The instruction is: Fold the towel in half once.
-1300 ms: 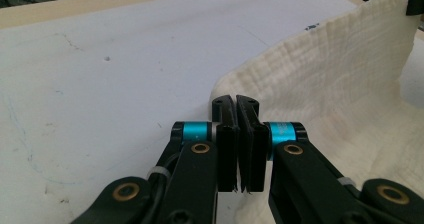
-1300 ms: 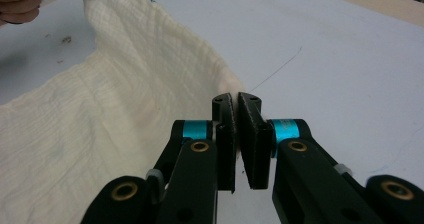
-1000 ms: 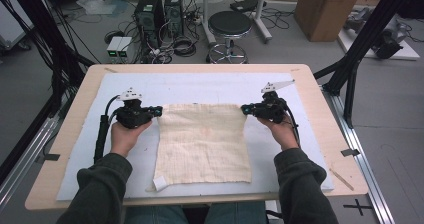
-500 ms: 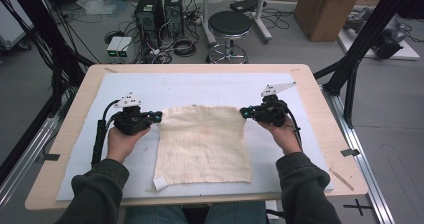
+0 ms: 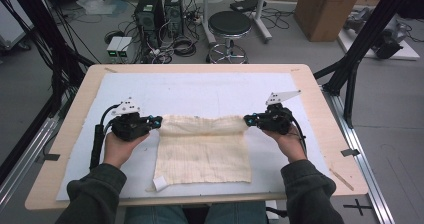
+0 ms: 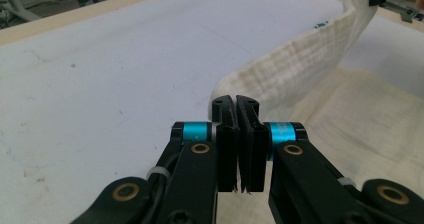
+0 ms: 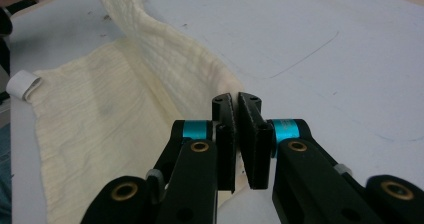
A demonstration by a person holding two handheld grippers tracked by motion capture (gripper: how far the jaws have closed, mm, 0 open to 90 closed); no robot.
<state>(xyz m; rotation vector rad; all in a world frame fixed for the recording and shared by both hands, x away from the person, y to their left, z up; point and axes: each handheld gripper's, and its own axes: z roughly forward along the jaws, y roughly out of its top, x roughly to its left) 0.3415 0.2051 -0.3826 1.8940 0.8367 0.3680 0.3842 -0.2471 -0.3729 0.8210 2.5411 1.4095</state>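
A cream woven cloth point(image 5: 202, 151) lies on the white table cover, its far edge lifted and curling back toward the person. My left gripper point(image 5: 158, 121) is shut on the cloth's far left corner; in the left gripper view the jaws of the left gripper point(image 6: 236, 104) pinch the cloth point(image 6: 300, 69), which rises as a fold toward the other hand. My right gripper point(image 5: 247, 119) is shut on the far right corner; its jaws, the right gripper point(image 7: 237, 100), clamp the cloth point(image 7: 150, 49) as well. A small white tag point(image 5: 160, 183) sits at the near left corner.
The white cover point(image 5: 200, 91) spreads over a wooden table point(image 5: 320, 91). Beyond the far edge stand a black stool point(image 5: 229, 26), computer towers point(image 5: 160, 9) with cables, and a cardboard box point(image 5: 327, 9). Black frame legs point(image 5: 360, 49) stand at the right.
Both grippers have moved toward the person, pulling the cloth's far edge up and back, so the cloth's flat part looks shorter now.
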